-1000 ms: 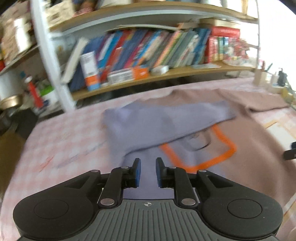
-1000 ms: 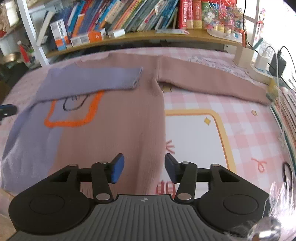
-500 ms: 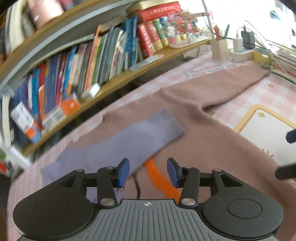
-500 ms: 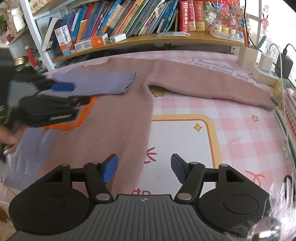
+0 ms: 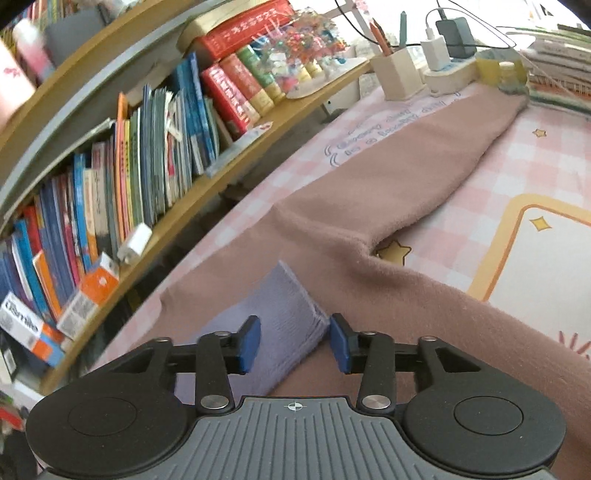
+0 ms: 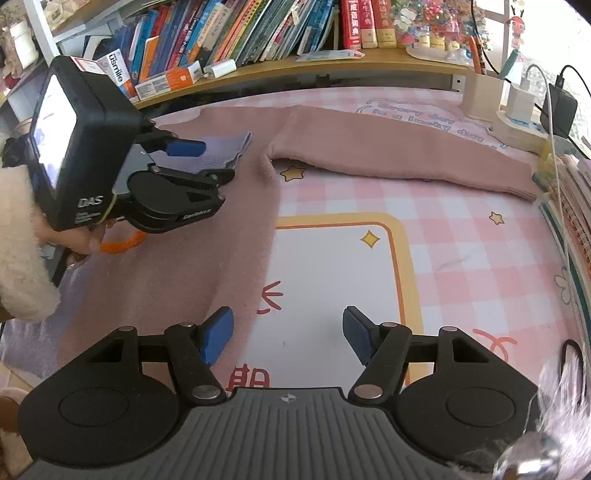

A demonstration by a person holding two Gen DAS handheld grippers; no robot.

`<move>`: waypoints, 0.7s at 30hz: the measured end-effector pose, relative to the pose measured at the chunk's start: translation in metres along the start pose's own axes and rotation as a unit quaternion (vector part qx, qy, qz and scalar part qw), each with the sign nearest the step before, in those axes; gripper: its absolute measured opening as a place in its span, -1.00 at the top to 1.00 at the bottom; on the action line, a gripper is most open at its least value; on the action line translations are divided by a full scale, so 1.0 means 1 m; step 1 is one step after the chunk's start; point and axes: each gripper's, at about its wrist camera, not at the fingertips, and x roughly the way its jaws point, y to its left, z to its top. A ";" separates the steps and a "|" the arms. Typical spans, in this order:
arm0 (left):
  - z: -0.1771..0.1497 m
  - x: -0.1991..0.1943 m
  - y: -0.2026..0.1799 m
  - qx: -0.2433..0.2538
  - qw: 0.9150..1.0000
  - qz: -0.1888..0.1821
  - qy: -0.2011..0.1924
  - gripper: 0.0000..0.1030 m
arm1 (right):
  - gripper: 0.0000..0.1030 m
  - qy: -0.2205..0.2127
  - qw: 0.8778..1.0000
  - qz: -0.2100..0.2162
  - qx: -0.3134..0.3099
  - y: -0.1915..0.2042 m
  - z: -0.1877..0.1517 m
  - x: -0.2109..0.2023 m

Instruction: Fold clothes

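A pink-brown sweater [image 6: 177, 266] lies flat on the table, its right sleeve [image 6: 406, 155] stretched out toward the far right. Its purple left sleeve is folded across the chest, and the cuff [image 5: 284, 310] ends just ahead of my left gripper [image 5: 294, 343]. That gripper is open, its blue pads either side of the cuff's end, not closed on it. In the right wrist view a hand with a fluffy white cuff holds the left gripper [image 6: 210, 162] low over the purple cuff [image 6: 232, 147]. My right gripper [image 6: 288, 336] is open and empty above the sweater's right hem edge.
The pink checked tablecloth [image 6: 461, 236] has a white yellow-bordered panel. A bookshelf [image 6: 258, 33] lines the far edge. A pen holder [image 6: 480, 96], a power strip with chargers [image 6: 524, 110] and stacked notebooks [image 6: 569, 206] crowd the far right.
My left gripper has swung right across the sweater to the purple cuff's end and opened from almost closed to wide. My right gripper has opened wider and shifted slightly right.
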 end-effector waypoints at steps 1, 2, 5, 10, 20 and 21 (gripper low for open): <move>0.000 0.003 0.000 0.000 1.000 0.003 0.003 0.76 | -0.23 0.000 1.000 -0.001 0.001 0.000 0.000 0.000; 0.000 0.005 0.003 -0.004 1.000 0.004 0.007 0.85 | -0.23 0.000 1.000 -0.002 0.002 0.000 0.000 0.000; -0.003 0.003 0.018 -0.038 0.999 0.005 -0.002 0.89 | -0.23 0.000 1.000 -0.006 0.005 0.001 0.001 -0.001; -0.034 -0.020 0.086 -0.128 0.990 0.051 0.002 0.89 | -0.23 -0.002 1.000 -0.005 0.006 0.011 0.006 0.002; -0.152 -0.081 0.243 -0.274 0.938 0.205 0.049 0.89 | -0.23 -0.009 1.000 0.001 -0.005 0.062 0.016 0.011; -0.168 -0.088 0.257 -0.279 0.933 0.221 0.058 0.89 | -0.23 -0.010 1.000 0.000 -0.007 0.068 0.017 0.012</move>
